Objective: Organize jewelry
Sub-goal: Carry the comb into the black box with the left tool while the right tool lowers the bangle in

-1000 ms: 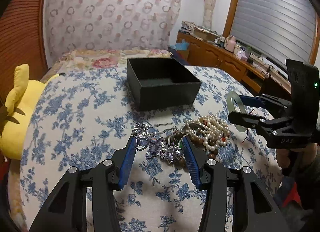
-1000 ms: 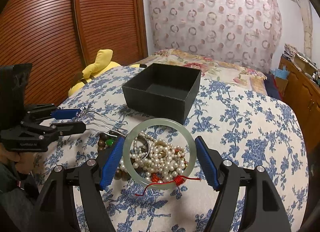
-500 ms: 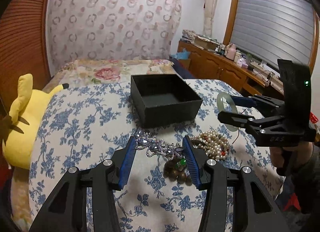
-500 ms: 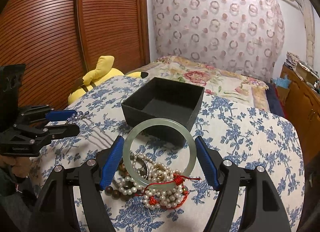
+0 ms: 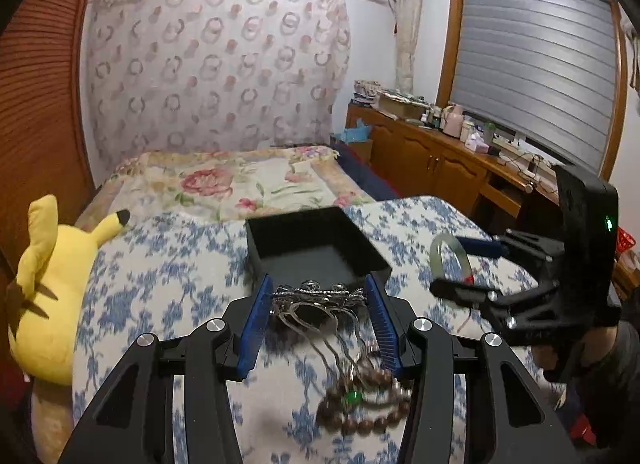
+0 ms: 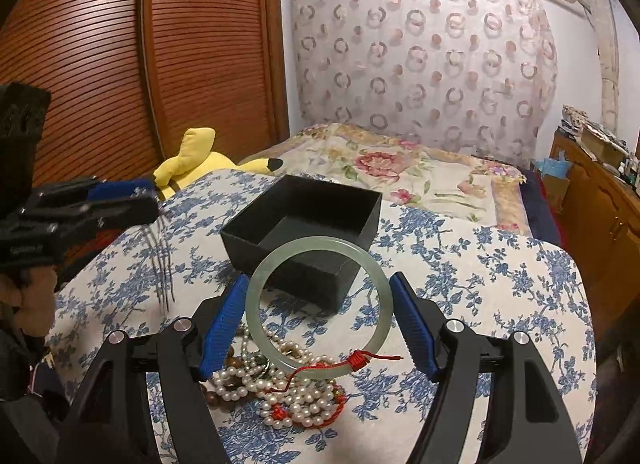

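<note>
— What is the left gripper holding?

— Its blue fingers are clamping a silver jewelled hair comb crosswise, the thin prongs hanging down beneath it. It is hovering above the blue-flowered table, just in front of the black box.

— And the right gripper?

— That one is gripping a pale green jade bangle across its width, the ring standing nearly upright between the fingers, with a red cord knotted at its lower edge. It is hanging over the table too, near the open box.

— Is the rest of the jewelry sitting in the box?

— No, the pearl strands are lying heaped on the table under the bangle, with brown wooden beads beside them. A yellow plush toy is leaning at the table's edge, next to the bed.
</note>
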`<act>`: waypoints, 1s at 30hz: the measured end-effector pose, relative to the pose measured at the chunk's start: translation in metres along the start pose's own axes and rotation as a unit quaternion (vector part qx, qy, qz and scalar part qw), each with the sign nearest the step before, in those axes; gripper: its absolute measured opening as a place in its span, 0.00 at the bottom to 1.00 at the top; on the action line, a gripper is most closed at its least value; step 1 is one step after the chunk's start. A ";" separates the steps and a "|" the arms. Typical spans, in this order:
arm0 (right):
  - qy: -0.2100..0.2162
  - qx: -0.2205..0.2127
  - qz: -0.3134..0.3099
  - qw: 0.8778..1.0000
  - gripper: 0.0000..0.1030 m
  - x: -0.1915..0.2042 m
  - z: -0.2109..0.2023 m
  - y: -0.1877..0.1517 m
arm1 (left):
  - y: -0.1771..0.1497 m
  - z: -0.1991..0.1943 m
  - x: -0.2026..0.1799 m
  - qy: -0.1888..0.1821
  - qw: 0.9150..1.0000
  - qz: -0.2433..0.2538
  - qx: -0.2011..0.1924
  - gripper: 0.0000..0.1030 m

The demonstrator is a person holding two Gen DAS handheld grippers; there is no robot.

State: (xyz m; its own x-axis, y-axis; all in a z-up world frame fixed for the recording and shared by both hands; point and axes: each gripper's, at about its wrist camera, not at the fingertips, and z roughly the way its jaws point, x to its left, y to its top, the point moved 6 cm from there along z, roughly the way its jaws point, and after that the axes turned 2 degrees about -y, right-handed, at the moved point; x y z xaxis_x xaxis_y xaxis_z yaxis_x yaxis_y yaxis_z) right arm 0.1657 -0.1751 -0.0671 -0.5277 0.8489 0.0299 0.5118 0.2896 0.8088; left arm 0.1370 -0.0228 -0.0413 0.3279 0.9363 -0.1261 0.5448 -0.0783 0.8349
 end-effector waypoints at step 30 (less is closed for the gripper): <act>0.013 -0.006 -0.028 1.000 0.72 0.002 0.078 0.046 | 0.031 0.076 0.053 0.043 0.997 -0.053 0.030 0.59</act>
State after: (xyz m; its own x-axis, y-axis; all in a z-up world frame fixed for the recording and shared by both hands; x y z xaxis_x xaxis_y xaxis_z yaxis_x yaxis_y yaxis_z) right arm 0.2407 -0.1256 -0.0757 -0.5719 0.8203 -0.0003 0.4738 0.3306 0.8162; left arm 0.2297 -0.0012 -0.0627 0.2005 0.9660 -0.1632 0.6189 0.0043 0.7855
